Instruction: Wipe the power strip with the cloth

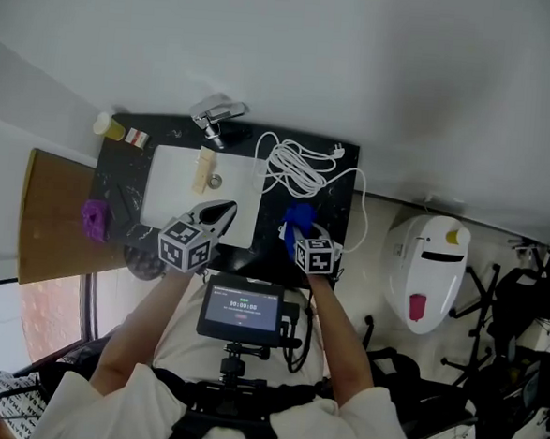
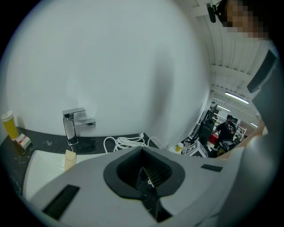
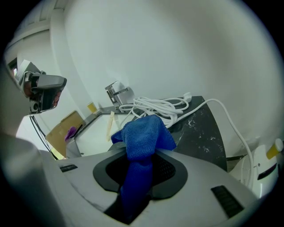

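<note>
Black counter (image 1: 336,218) with white sink (image 1: 179,184) set in it, faucet (image 1: 216,116) behind the sink. Coiled white power strip cord (image 1: 293,166) lies on the counter right of the sink, one strand running off the counter's right edge (strip body itself can't be made out). Left gripper (image 1: 221,212) over the sink's front edge, jaws together, nothing in them. Right gripper (image 1: 298,230) just in front of the coil, clamped on blue cloth (image 3: 144,135), which bunches above the jaws. Purple item (image 1: 95,218) far left, small yellow bottle (image 1: 108,125) at back left corner
</note>
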Motion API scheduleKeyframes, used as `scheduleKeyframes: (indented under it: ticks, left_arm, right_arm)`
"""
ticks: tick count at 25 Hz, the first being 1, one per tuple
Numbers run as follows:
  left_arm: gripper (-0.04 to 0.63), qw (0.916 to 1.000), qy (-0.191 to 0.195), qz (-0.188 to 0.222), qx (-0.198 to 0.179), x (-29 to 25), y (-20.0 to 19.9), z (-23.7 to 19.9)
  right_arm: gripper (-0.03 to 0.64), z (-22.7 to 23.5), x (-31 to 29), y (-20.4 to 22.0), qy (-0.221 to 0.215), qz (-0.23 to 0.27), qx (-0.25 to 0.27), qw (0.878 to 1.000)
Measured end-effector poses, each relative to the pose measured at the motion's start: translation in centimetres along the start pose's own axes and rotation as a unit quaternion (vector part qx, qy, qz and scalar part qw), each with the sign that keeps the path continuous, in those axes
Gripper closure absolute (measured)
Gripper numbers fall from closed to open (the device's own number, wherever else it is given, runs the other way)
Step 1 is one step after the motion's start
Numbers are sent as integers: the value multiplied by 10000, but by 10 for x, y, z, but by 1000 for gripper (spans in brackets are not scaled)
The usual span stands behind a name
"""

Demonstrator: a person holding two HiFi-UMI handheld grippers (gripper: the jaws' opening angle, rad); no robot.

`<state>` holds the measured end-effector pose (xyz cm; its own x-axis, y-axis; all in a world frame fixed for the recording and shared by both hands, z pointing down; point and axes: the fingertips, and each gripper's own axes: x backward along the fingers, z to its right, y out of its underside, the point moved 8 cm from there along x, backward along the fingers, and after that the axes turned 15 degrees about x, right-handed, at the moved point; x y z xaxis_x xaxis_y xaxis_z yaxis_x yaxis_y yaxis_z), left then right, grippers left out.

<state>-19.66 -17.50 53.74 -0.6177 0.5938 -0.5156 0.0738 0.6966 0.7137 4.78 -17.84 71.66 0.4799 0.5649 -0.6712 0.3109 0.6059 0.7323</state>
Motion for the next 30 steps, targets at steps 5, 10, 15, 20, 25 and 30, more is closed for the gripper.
scheduleKeyframes:
  ticks: [5,10,15,20,25,30]
  left_arm:
    - [594,10000,0,-21,-5,-2,-1,2]
    - [593,10000,24,-16,-28,-5,-4,4]
    - [594,10000,33,-20,-31,-9,-5,6]
    - [592,10000,67,-40,-44,-14,-6,8]
    - [594,9999,100,-47,-54,-18,-6,12]
    - [592,9999,113,-64,-55,-21,-5,13]
  right_arm:
    - [521,9,7,4,70,-43,-11,10000]
    - [521,14,11,5,86,-74,4,9999]
    - [520,19,15,8,168,-73,1,9998]
    - [522,27,19,12,270,-82,-45,9996]
    - [520,34,27,17,358,-79,-103,9993]
    - [520,38,30,20,402,-70,-139,9991]
